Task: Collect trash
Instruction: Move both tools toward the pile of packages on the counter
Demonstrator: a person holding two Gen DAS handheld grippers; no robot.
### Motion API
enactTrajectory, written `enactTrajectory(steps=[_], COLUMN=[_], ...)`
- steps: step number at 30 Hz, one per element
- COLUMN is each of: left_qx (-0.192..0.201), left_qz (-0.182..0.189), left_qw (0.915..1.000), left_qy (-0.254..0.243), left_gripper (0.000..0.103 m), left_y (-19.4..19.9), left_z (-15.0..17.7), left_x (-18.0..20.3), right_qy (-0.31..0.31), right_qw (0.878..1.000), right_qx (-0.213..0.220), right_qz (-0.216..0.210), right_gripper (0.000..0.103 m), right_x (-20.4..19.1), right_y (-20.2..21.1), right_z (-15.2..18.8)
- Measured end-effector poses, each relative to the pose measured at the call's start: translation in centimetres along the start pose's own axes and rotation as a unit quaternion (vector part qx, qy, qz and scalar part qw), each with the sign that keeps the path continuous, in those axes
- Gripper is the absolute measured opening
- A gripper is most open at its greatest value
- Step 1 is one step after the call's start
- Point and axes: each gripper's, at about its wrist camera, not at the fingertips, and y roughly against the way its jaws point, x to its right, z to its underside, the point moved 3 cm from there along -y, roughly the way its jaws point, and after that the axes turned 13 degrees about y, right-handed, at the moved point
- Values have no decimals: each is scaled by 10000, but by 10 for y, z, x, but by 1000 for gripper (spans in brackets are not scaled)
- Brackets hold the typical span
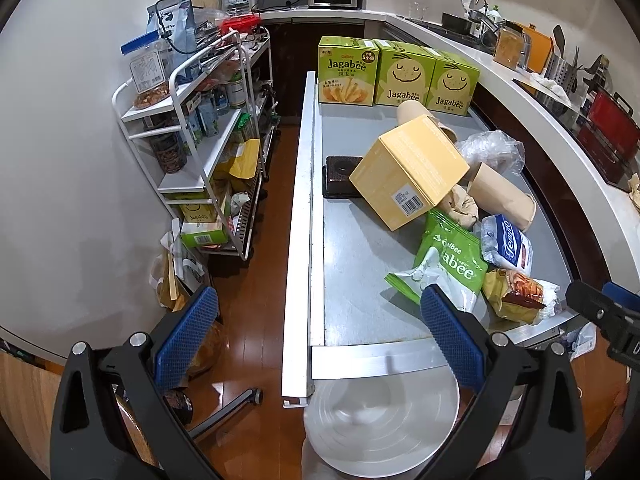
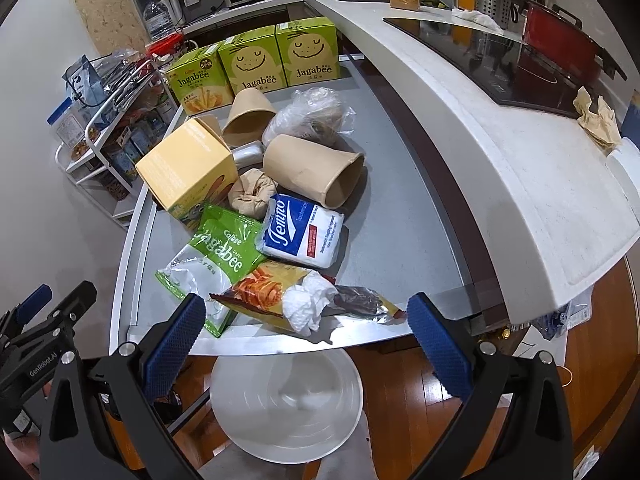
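Note:
Trash lies piled on a grey table [image 1: 352, 240] [image 2: 400, 216]: a yellow box [image 1: 412, 172] [image 2: 188, 164], two brown paper cups [image 1: 504, 196] [image 2: 316, 168], a green Jagabee bag [image 1: 448, 260] [image 2: 216, 256], a Tempo tissue pack [image 1: 508, 244] [image 2: 300, 236], an orange snack bag [image 1: 516, 292] [image 2: 264, 292] with a crumpled white tissue [image 2: 308, 304]. A white bin [image 1: 380, 424] [image 2: 286, 404] stands below the near table edge. My left gripper [image 1: 320, 332] is open and empty over the table's front left corner. My right gripper [image 2: 304, 332] is open and empty just before the snack bag.
Three green Jagabee boxes [image 1: 396, 76] [image 2: 256, 60] stand at the table's far end. A clear plastic bag [image 2: 312, 116] lies behind the cups. A white wire shelf cart [image 1: 200, 140] is on the left. A white counter [image 2: 520, 140] with a hob curves along the right.

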Motion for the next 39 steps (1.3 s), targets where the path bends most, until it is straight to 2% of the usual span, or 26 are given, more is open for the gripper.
enactTrajectory(steps=[9, 14, 26, 39], left_qx=[-50, -79, -237, -113], left_qz=[94, 101, 106, 135], left_qw=[9999, 9999, 9994, 9996], left_qy=[-87, -94, -240, -240], left_gripper=[102, 102, 102, 102], left_y=[-1, -2, -12, -10], left_z=[2, 4, 13, 9], left_x=[4, 3, 3, 5], right_qy=[42, 21, -89, 105], right_qw=[10000, 9998, 9988, 9999], right_qx=[-28, -147, -429, -132], right_qz=[-17, -117, -196, -28], right_gripper=[99, 96, 96, 96], right_x=[-6, -9, -15, -19], right_y=[-1, -9, -28, -17], right_z=[2, 4, 10, 1])
